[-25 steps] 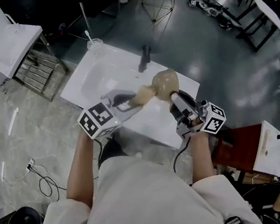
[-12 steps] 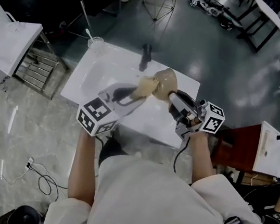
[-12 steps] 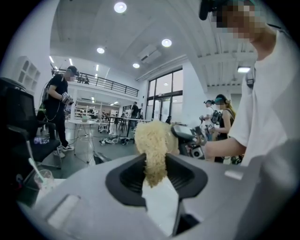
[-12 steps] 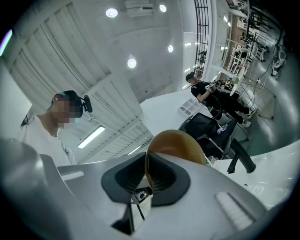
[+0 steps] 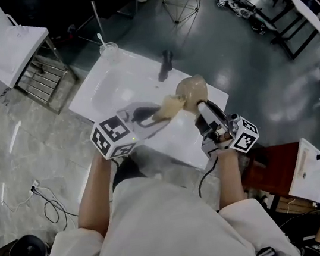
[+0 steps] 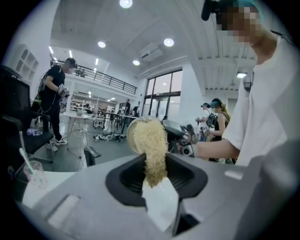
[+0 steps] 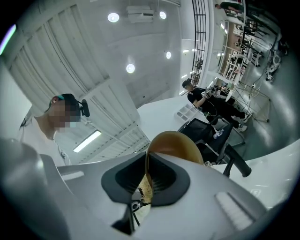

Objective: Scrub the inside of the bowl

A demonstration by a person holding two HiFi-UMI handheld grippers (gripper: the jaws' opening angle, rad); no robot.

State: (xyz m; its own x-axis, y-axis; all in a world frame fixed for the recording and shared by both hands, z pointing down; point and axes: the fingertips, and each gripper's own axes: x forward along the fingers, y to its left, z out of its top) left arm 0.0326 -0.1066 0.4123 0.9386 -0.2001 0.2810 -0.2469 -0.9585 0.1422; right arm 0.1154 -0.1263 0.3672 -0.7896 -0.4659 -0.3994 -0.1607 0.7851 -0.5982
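A tan bowl (image 5: 193,91) is held tilted above the white table (image 5: 111,84), its opening turned to the left. My right gripper (image 5: 204,109) is shut on the bowl's rim, and the rim (image 7: 180,145) passes edge-on between the jaws of that gripper (image 7: 146,183). My left gripper (image 5: 149,115) is shut on a pale fibrous scrubber (image 5: 168,108). The scrubber (image 6: 152,150) reaches from the left gripper (image 6: 154,180) into the bowl (image 6: 130,137) and fills its mouth. The inside of the bowl is hidden behind it.
A glass with a spoon (image 5: 109,51) stands at the table's far corner. A dark handled object (image 5: 166,62) lies near the far edge. A chair (image 5: 12,48) stands on the floor to the left. Other people work in the background.
My left gripper pushed the scrubber up and left, then drew back down. The bowl in the right gripper has shifted slightly to the right. Both grips stay the same.
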